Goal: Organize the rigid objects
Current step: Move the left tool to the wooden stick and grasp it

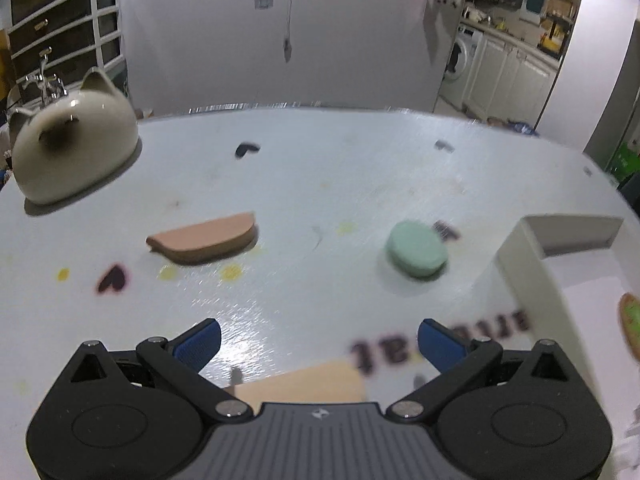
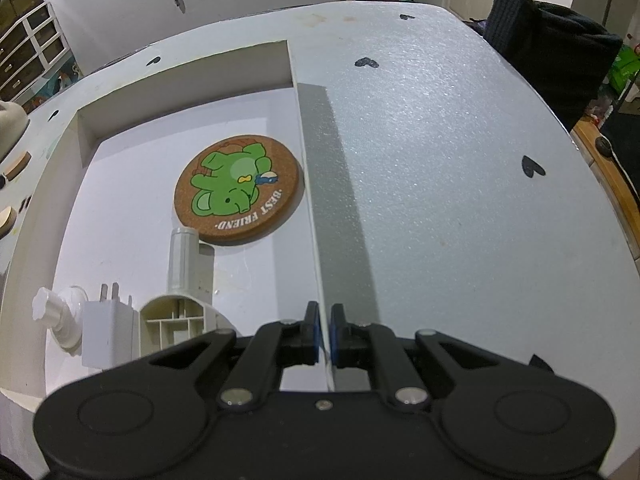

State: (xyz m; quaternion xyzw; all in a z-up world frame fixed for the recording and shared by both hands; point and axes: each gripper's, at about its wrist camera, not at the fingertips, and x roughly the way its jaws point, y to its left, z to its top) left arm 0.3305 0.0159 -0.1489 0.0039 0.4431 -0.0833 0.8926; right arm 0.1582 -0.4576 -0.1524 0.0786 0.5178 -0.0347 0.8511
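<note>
Here the right hand-held gripper (image 2: 325,334) pinches the white tray's wall (image 2: 316,240), while the left hand-held gripper (image 1: 319,340) gapes empty.

Left wrist view is motion-blurred throughout. Dark lettering (image 1: 440,340) at lower right is unreadable. The coaster (image 1: 630,330) is cut off by the right edge. A tan block (image 1: 304,384) at bottom centre is partly hidden behind the gripper body. In the right wrist view, two tan pieces (image 2: 16,166) are cut by the left edge.
</note>
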